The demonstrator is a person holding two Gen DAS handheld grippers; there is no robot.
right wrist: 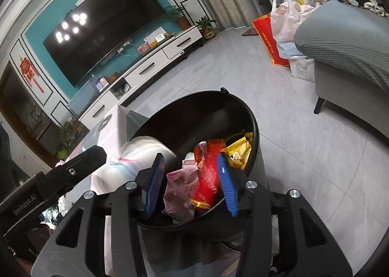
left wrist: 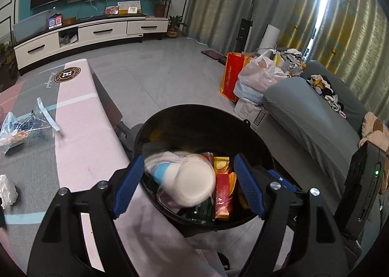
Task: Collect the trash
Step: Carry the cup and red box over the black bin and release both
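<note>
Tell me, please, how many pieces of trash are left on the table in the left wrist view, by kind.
Clear plastic wrapper: 1
Crumpled white tissue: 1
Total: 2, both lying on the table

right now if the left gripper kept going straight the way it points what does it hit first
Most likely the blurred paper cup between the open fingers of the left gripper, over the black trash bin. It seems to be falling; past it lie the red wrappers. Depth is unclear.
</note>
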